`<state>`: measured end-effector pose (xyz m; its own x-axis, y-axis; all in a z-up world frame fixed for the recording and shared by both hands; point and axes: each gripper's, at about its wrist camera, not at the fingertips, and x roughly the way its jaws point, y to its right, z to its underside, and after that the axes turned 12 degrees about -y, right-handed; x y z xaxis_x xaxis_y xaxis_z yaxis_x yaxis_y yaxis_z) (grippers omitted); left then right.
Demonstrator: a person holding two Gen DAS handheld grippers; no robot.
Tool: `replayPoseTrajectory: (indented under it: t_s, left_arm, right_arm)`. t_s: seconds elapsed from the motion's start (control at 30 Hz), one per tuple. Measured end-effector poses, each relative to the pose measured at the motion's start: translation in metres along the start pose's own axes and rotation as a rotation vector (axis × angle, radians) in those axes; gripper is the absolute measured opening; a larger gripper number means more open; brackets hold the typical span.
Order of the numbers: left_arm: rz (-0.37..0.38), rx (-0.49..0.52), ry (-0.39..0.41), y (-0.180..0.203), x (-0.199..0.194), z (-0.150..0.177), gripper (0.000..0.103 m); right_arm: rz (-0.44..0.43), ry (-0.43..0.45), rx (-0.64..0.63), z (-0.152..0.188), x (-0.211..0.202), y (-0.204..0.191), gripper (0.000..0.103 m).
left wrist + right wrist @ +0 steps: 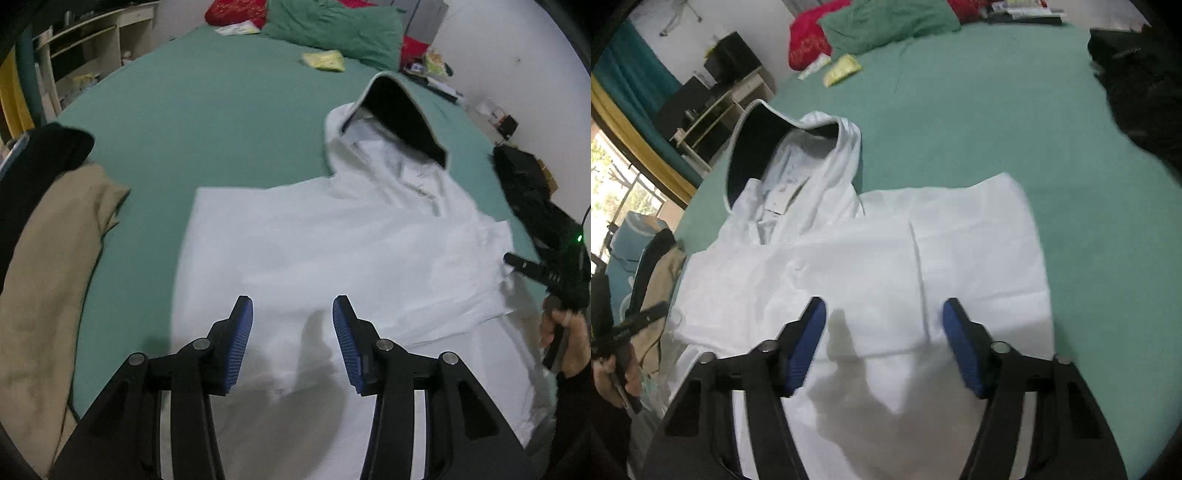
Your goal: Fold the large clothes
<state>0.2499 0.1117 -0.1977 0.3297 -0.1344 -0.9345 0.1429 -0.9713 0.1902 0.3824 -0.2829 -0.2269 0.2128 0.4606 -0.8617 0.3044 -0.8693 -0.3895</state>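
Hovering over the white hoodie spread flat on the green bed | left gripper jaws wide apart, holding nothing | right gripper same, spread and empty | hood open, dark lining showing | tan garment beside it

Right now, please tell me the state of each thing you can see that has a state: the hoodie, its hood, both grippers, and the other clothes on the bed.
white hoodie: flat on the bed, sides folded in.
hood: open, dark lining showing.
left gripper: open, holding nothing.
right gripper: open, holding nothing.
beige garment: crumpled, unfolded.
black garment: heaped, unfolded.
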Motion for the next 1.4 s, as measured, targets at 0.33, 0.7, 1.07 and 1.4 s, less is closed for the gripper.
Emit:
replayPoseTrajectory:
  t_s: [0.33,0.7,1.07,1.4]
  left_arm:
    - [-0.033,0.002,-0.024,-0.015,0.022,0.006,0.048]
    - [0.069,0.060,0.136,0.026,0.007,-0.068,0.048]
    - [0.099,0.038,0.142,0.043,0.080,-0.162,0.048]
    - [0.032,0.099,0.138,0.038,0.066,-0.148,0.013]
  right_arm:
    - [0.224,-0.011,-0.127,0.042,-0.036,-0.006,0.002]
    - [0.276,0.076,-0.193,-0.007,-0.035,-0.034,0.067]
    - [0.237,0.082,-0.267,-0.145,0.059,-0.091,0.048]
    - [0.327,0.063,-0.305,-0.100,0.023,-0.085,0.004]
